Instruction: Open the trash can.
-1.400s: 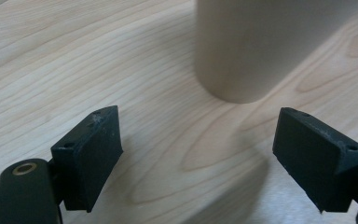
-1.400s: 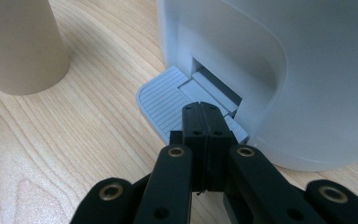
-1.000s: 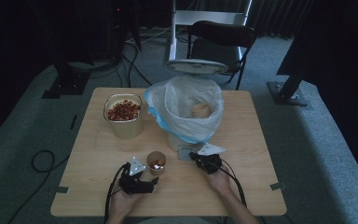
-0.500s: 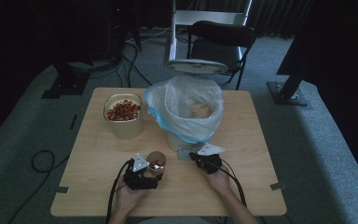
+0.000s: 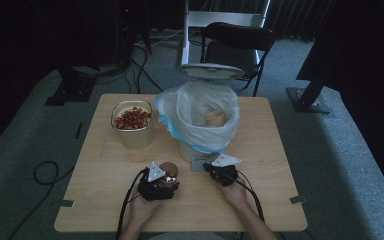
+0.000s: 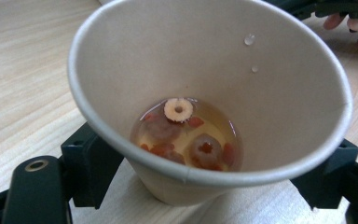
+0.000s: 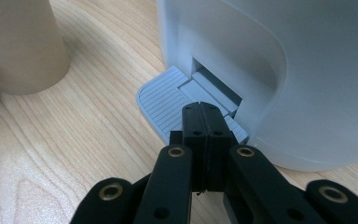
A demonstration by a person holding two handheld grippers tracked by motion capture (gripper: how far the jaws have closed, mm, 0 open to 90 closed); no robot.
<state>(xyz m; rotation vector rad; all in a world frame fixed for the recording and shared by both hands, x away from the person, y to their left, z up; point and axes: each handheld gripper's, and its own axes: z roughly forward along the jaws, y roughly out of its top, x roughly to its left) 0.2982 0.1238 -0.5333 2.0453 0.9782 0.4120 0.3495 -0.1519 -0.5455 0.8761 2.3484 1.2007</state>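
Looking down on a light wooden table (image 5: 280,200) ringed by grey carpet in a dark room, with a black chair (image 5: 237,42) waiting beyond the far edge.

Closing the left gripper (image 5: 166,176) just now around a paper cup (image 6: 205,56), low and centre in the high view, near the table's bottom edge. Pressing one black pad against the cup's wall at the lower left of the left gripper view; tucking the other pad under the rim at the lower right, with the contact itself hidden. Holding shallow amber liquid with red berries and sliced fruit rings (image 6: 186,135) in the bottom of that cup, upright on the wood.

Keeping the right gripper (image 7: 204,116) fully shut, jaws flat against each other with nothing between them, tips resting on the ribbed grey pedal (image 7: 163,100) at the foot of a pale bin (image 7: 284,70). Standing with its lid (image 5: 211,71) raised, lined with a white-and-blue bag (image 5: 200,110), and carrying another cup (image 5: 215,118) inside.

Sitting upper left of the bin, just beside it: a cream pot (image 5: 132,125) heaped with red pieces.

Reading no lettering on cup, pot or bin: plain surfaces facing the cameras, too small to tell elsewhere.

Leaving bare wood along the left, right and bottom margins of the tabletop; crowding only the strip between cup, pedal and bin.
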